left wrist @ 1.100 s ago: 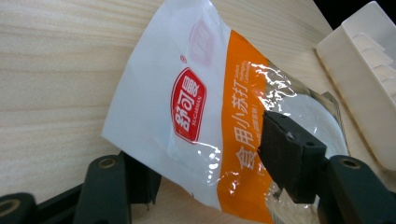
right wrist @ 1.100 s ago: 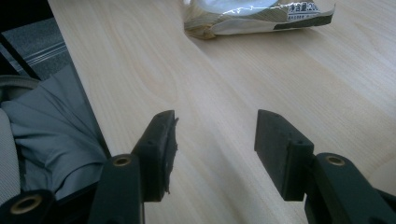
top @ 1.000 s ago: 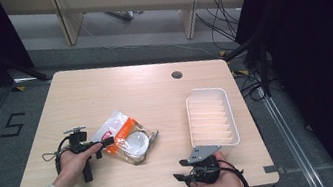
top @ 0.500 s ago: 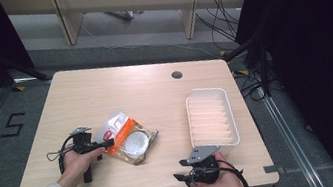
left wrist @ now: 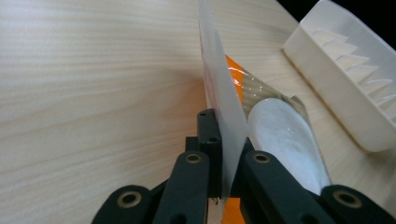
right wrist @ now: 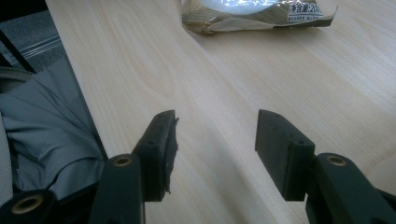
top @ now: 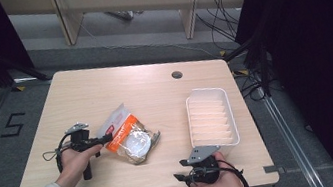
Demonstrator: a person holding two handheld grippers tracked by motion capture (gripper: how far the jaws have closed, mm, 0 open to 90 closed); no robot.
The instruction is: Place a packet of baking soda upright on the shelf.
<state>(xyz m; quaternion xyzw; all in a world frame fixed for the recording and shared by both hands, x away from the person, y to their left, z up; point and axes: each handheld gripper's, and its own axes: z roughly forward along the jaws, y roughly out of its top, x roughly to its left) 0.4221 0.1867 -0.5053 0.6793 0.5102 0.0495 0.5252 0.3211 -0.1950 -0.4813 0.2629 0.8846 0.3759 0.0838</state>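
Not much has shifted over the last second: the left gripper [top: 102, 140] has nudged in a touch and now its fingers [left wrist: 205, 140] are clamped flat on the white edge of the snack bag [top: 128, 135], so I'd say the grab is made and lifting or dragging it toward the white tray [top: 211, 117] is probably next. The bag lies on the bench [top: 118, 91] left of the middle, well apart from the tray. The left hand [top: 75, 161] lies low, reaching in sideways, while the right gripper [top: 181, 171] hasn't budged from the near edge, fingers [right wrist: 161, 140] spread wide and holding nothing.
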